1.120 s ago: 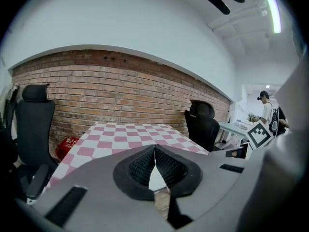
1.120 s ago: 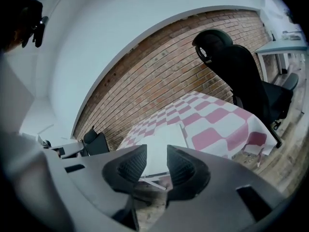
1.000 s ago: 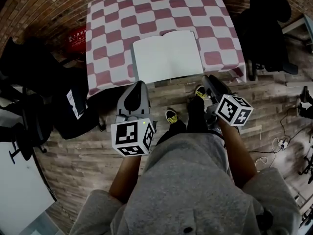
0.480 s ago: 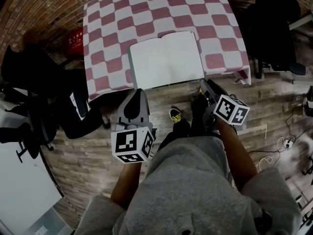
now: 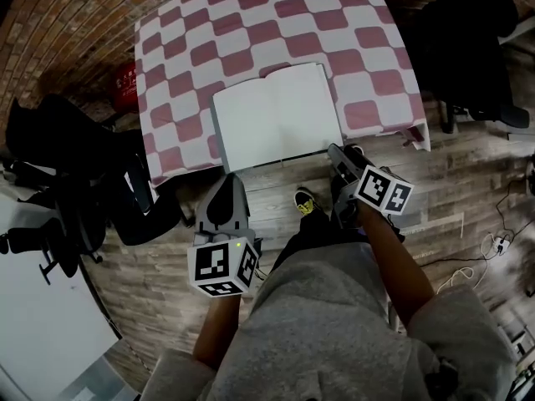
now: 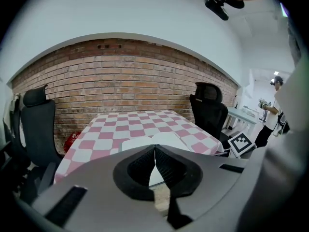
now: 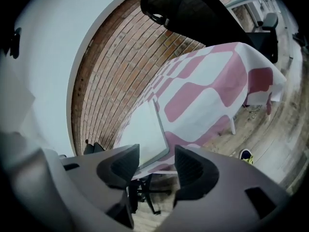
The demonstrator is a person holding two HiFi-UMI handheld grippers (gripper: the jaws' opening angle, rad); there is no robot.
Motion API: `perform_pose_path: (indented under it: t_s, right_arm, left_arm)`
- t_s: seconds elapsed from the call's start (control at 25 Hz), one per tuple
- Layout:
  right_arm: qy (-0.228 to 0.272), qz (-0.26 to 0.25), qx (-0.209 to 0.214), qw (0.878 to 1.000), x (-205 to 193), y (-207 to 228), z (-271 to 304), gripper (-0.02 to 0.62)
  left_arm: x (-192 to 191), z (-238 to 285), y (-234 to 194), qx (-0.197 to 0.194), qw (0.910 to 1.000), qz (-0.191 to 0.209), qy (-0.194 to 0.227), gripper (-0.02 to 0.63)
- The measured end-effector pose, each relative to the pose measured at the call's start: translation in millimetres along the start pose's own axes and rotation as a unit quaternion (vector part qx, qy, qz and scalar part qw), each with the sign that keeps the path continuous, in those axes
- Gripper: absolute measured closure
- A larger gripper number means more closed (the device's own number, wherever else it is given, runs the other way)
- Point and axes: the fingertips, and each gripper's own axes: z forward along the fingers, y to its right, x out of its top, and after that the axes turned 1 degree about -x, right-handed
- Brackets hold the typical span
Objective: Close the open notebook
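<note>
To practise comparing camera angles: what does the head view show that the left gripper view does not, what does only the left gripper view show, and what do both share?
Only the head view: the person's shoe, the marker cube on the left gripper, and both pages of the open notebook from above. Only the left gripper view: that gripper's jaws meeting with nothing between them, and a second person standing far off at the right. Both: the notebook lying open on the checked table, with the brick wall beyond.
</note>
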Motion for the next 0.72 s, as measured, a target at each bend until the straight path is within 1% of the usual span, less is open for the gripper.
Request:
perform_pose_path:
  t_s: [0.16,0.28,0.44,0.48,0.52,0.56,0.64,0.72]
  right_arm:
    - [-0.011,0.024,0.009,1.0,-4,2,11,0.38]
    - [-0.009,0.044,0.02,0.999,-1,-3,17,0.38]
    - [0.012,0.045,0.003,0.999,3,-5,13,0.388]
    - [0.019,0.045,-0.003,0.999,5,-5,11,0.403]
    - [0.026,0.041,-0.01,0.999,6,-5,9,0.449]
    - [0.032,0.034,-0.016,0.999,8,-6,7,0.511]
    - [0.039,0.022,-0.021,0.999,10,-7,5,0.526]
    - [0.045,0.02,-0.016,0.999,12,-11,3,0.536]
  left_arm:
    - [2,2,-1,0.007,0.9999,0.005,-0.006,0.595]
    - [5,4,0,0.007,0.9999,0.009,-0.005,0.595]
    - [5,5,3,0.004,0.9999,0.009,-0.005,0.595]
    - [5,5,3,0.004,0.9999,0.009,-0.005,0.595]
    - [5,4,3,0.003,1.0,0.008,-0.005,0.595]
    - [5,4,3,0.002,1.0,0.008,-0.004,0.595]
    - [5,3,3,0.001,1.0,0.008,-0.002,0.595]
    - [5,1,2,0.001,1.0,0.008,0.0,0.595]
